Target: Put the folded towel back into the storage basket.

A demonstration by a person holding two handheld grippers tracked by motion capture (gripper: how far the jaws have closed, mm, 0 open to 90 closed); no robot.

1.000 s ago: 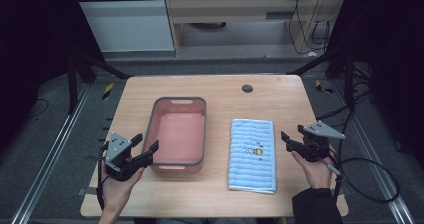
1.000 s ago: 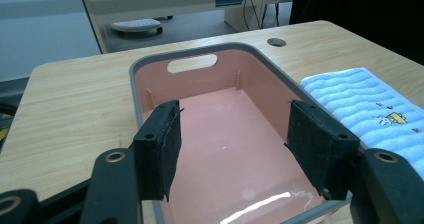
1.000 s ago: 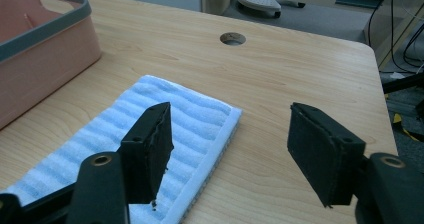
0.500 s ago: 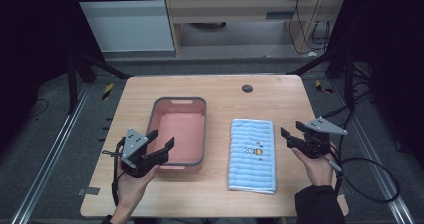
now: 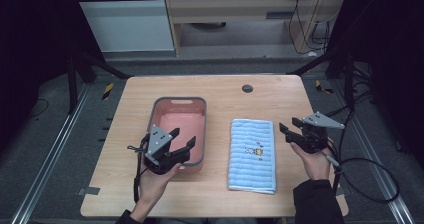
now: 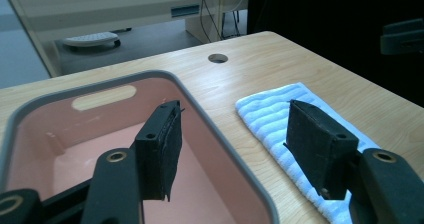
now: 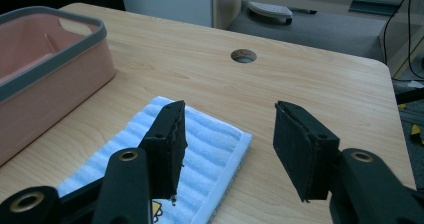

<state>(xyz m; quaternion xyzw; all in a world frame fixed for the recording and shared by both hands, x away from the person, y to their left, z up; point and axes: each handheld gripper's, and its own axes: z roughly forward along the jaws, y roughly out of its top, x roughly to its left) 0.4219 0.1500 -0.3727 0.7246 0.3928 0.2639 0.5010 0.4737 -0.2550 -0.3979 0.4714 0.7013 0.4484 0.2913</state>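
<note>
Towel (image 5: 252,155) and basin (image 5: 179,130) on the bench (image 5: 220,91), seen from above. The towel, blue-and-white striped and folded flat, lies right of the bench's centre with its long axis running away from me, its near short edge close to the front of the bench. My right gripper (image 5: 295,133) hangs just beside the towel's right long edge, near mid-length, jaws pointing left across that edge; its own view puts the towel's far right corner (image 7: 235,134) below and between the 2 jaws. These jaws have just been closing and now stand partly open with nothing between them. My left gripper (image 5: 182,139) is over the near right part of the pink, grey-rimmed basin, jaws wide apart and empty, aimed toward the towel (image 6: 280,119), which lies to its right across a strip of bare bench. Judgement: the right gripper is the nearer to the towel, and a grasp there would come sideways onto the long edge; the left gripper would first have to clear the basin's rim (image 6: 215,129).
</note>
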